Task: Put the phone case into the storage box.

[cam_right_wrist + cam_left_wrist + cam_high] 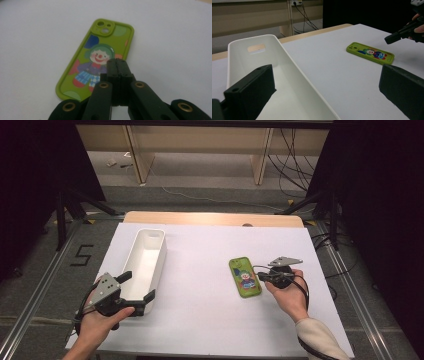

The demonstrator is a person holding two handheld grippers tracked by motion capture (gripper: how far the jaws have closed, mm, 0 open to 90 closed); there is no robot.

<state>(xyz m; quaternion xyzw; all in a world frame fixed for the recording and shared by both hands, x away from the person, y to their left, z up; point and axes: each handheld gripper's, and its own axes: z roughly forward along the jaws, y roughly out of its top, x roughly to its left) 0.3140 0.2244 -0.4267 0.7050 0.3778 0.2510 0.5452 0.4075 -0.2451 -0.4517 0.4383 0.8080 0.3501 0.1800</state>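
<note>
At centre right of the high view, the right tool point(263, 276), jaws pressed together on nothing, is hovering by the case point(245, 277) lying flat on the worktop point(200, 270), while the left tool point(137, 292), spread wide, is straddling the bin point(145, 265) wall, likely steadying it.

Only one readable mark is found: a black "5" point(81, 255) is marked on the grey floor point(45, 270), left of the table in the high view. That's about it for text. On the green phone case point(100, 57) a cartoon clown is printed, but no letters or brand can be made out on it in the right gripper view or the left gripper view. Nothing is written on the white bin point(145, 265) either, as far as can be seen.
</note>
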